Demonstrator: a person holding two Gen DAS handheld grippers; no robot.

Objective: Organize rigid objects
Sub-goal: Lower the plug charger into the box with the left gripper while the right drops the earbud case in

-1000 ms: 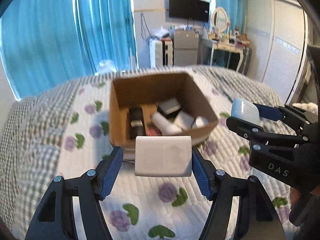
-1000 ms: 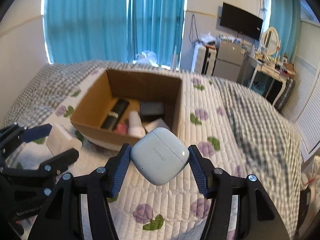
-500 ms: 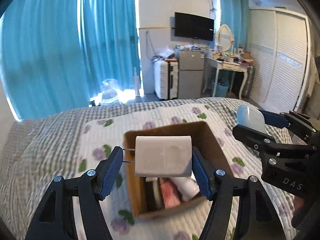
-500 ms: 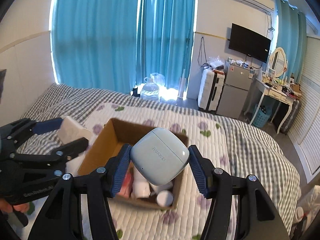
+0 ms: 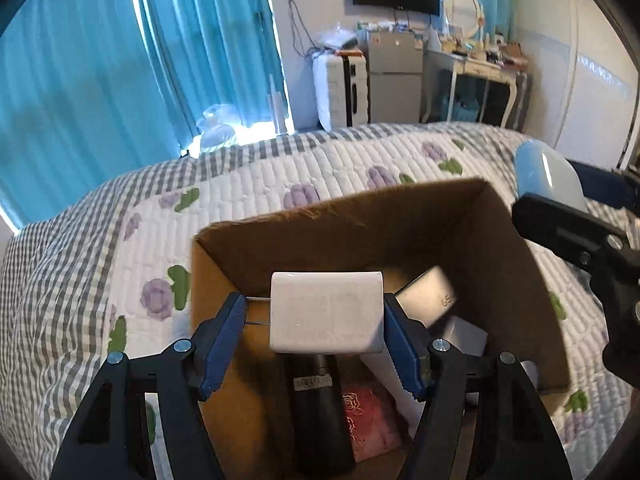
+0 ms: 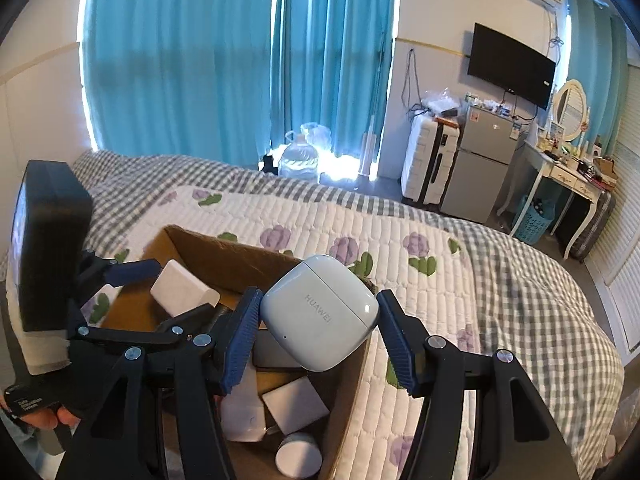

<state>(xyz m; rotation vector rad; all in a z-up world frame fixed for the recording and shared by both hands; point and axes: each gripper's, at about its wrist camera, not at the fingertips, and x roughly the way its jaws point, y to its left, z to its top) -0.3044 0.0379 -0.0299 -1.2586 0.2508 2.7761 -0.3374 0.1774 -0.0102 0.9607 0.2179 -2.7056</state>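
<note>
Under both my grippers the quilted bed (image 5: 320,176) spreads out, floral in the middle and checked at the edges, and on it sits the open cardboard box (image 5: 400,216). Inside the box I can see a black cylinder (image 5: 316,412) lying with its long axis running toward me, a red packet (image 5: 368,420) beside it, a grey box (image 5: 432,296) and some white pieces that are too hidden to name. My left gripper (image 5: 326,316) is clamped on a white charger block (image 5: 326,316), held above the box's interior with its long side running crosswise between the fingers and its two metal prongs pointing left. My right gripper (image 6: 316,320) is closed on a pale earbud case (image 6: 320,312), held above the box's right rim, tilted, its lid end up and away from me, the lettering running diagonally.
</note>
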